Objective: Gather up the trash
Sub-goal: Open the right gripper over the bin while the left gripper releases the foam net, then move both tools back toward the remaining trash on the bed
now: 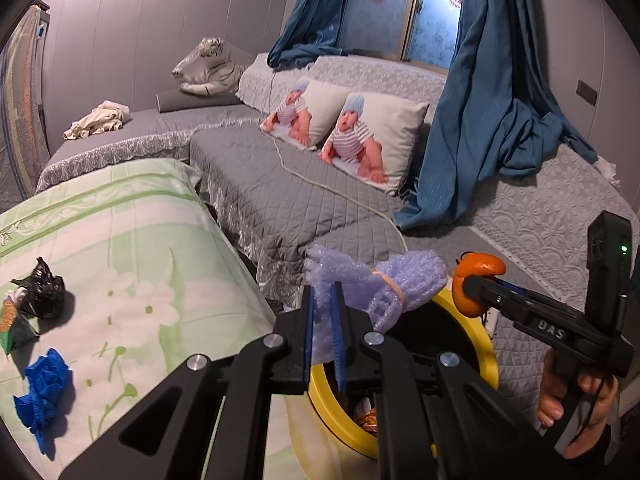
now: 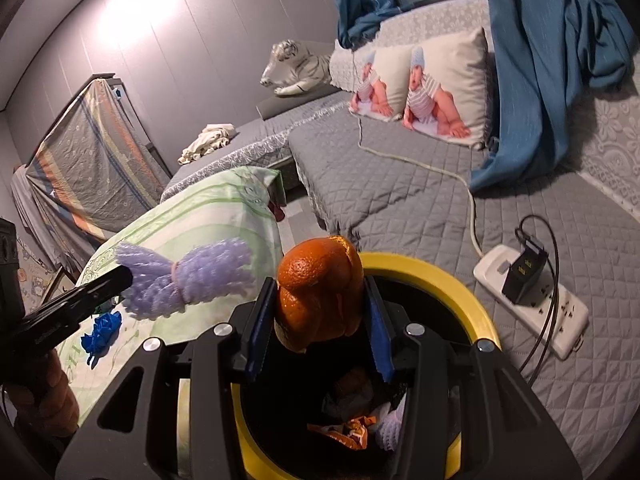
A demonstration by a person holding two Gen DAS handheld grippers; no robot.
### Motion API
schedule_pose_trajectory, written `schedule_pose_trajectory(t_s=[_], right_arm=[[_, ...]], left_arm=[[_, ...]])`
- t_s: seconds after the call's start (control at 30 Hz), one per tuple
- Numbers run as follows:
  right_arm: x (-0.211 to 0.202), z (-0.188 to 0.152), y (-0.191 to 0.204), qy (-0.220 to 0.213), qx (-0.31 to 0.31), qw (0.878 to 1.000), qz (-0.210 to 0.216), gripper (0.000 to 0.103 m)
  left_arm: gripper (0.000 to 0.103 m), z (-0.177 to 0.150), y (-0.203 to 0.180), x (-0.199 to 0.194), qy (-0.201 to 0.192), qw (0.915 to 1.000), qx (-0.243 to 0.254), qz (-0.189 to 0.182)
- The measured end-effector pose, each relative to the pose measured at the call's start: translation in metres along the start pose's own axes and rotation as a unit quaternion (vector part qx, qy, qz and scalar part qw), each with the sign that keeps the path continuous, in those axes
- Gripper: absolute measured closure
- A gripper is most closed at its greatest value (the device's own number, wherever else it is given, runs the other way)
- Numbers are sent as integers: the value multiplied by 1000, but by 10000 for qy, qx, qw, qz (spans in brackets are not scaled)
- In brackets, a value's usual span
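Right gripper (image 2: 318, 312) clamped on the orange peel (image 2: 320, 296), poised above the yellow-rimmed bin (image 2: 452, 284); left gripper (image 1: 322, 332) pinching the purple foam net (image 1: 376, 288) by one end, above the bin's near rim; risk now: the net, light and springy, may catch the rim and tumble outside; peel looks centred enough; blue wrapper (image 1: 44, 392) and black bag (image 1: 42, 294) wait on the green sheet (image 1: 132, 240).

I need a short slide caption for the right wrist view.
Right gripper holds orange peel over the yellow-rimmed bin.
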State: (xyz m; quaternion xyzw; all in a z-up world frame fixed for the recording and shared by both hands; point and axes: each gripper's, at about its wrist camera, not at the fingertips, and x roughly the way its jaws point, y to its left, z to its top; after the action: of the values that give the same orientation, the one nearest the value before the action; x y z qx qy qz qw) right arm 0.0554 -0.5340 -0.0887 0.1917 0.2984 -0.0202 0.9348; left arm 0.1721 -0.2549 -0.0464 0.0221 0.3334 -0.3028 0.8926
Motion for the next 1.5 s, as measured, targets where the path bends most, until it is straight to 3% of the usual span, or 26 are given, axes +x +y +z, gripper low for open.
schedule_pose_trajectory(t_s=[0.47, 0.6, 0.7, 0.77, 0.93, 1.23, 1.5], right_arm=[[25, -19, -22, 448, 182, 9987, -147, 62], [31, -21, -29, 511, 248, 9981, -244, 56], [33, -22, -37, 517, 388, 9973, -353, 45], [32, -22, -43, 490, 510, 9966, -411, 41], [28, -21, -50, 445, 664, 9958, -439, 40], [13, -11, -13, 177, 320, 9993, 84, 28], [24, -2, 52, 278, -219, 9981, 511, 26]], left_arm=[[95, -9, -15, 50, 440, 9989, -57, -181], [93, -9, -12, 52, 465, 9988, -71, -160], [76, -9, -8, 53, 489, 9986, -158, -123], [52, -8, -4, 52, 455, 9986, -249, -66], [36, -4, 9, 44, 281, 9983, -501, 30], [16, 7, 52, 10, -228, 9954, -851, 371], [14, 12, 114, -31, -543, 9874, -1155, 940]])
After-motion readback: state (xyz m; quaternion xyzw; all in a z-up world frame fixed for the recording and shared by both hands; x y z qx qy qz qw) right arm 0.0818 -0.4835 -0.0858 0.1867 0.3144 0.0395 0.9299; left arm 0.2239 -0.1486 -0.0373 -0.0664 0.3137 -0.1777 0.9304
